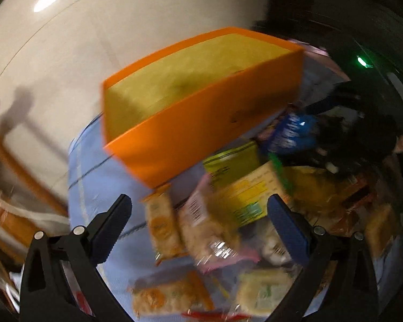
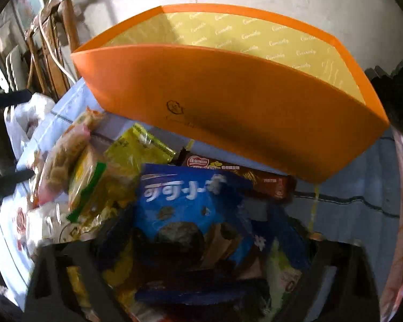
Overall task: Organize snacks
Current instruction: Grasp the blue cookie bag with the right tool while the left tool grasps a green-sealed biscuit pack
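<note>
An orange box with a yellow lining (image 1: 201, 99) stands on the blue cloth; it also fills the top of the right wrist view (image 2: 228, 102). My left gripper (image 1: 198, 225) is open and empty above a pile of snack packets (image 1: 207, 228). My right gripper (image 2: 196, 244) is shut on a blue cookie packet (image 2: 185, 204), held just in front of the box; the left wrist view shows the packet (image 1: 290, 131) at the right. A brown chocolate bar (image 2: 244, 177) lies by the box's foot.
Yellow and clear snack bags (image 2: 115, 177) lie left of the blue packet. A yellow carton (image 1: 244, 187) lies in the pile. Wooden furniture (image 2: 53, 40) stands beyond the table's left edge. The floor behind is pale tile.
</note>
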`<state>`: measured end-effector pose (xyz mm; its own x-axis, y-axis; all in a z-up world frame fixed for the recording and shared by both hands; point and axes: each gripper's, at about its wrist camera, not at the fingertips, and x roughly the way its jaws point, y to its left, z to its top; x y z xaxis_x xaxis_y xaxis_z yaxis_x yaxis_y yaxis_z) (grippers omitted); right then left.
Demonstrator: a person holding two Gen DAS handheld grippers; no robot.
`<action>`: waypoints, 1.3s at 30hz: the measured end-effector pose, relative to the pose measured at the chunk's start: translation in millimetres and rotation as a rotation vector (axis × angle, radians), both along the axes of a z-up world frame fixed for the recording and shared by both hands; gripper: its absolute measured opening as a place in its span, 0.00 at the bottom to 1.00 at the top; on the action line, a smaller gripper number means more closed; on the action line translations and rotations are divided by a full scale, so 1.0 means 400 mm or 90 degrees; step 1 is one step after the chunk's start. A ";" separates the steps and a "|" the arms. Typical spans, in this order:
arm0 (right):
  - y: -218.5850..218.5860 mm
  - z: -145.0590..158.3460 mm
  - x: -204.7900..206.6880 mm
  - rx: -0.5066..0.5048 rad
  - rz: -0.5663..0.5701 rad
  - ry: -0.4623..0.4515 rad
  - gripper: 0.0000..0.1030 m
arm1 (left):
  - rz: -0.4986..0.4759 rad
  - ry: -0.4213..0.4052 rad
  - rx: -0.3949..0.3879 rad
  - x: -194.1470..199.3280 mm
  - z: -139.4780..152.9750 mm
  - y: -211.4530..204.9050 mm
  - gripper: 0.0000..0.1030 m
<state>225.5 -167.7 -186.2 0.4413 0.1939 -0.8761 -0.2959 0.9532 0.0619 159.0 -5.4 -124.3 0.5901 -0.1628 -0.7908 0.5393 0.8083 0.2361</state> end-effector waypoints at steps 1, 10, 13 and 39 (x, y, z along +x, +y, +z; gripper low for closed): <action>-0.005 0.001 -0.001 0.009 -0.010 0.003 0.76 | -0.019 -0.005 0.007 -0.002 -0.008 -0.016 0.96; -0.105 0.050 -0.079 0.057 -0.071 0.024 0.66 | -0.288 -0.005 0.100 -0.021 -0.093 -0.085 0.96; -0.144 0.067 -0.099 0.064 -0.103 0.023 0.66 | -0.367 -0.016 0.107 -0.015 -0.096 -0.087 0.96; -0.191 0.266 -0.188 0.124 -0.201 -0.083 0.66 | 0.039 0.053 -0.100 0.015 0.142 -0.013 0.45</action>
<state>150.5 -244.2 -80.0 0.6115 0.1884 -0.7685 -0.0079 0.9726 0.2322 165.0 -10.5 -67.5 0.5370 -0.2539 -0.8045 0.5000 0.8639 0.0611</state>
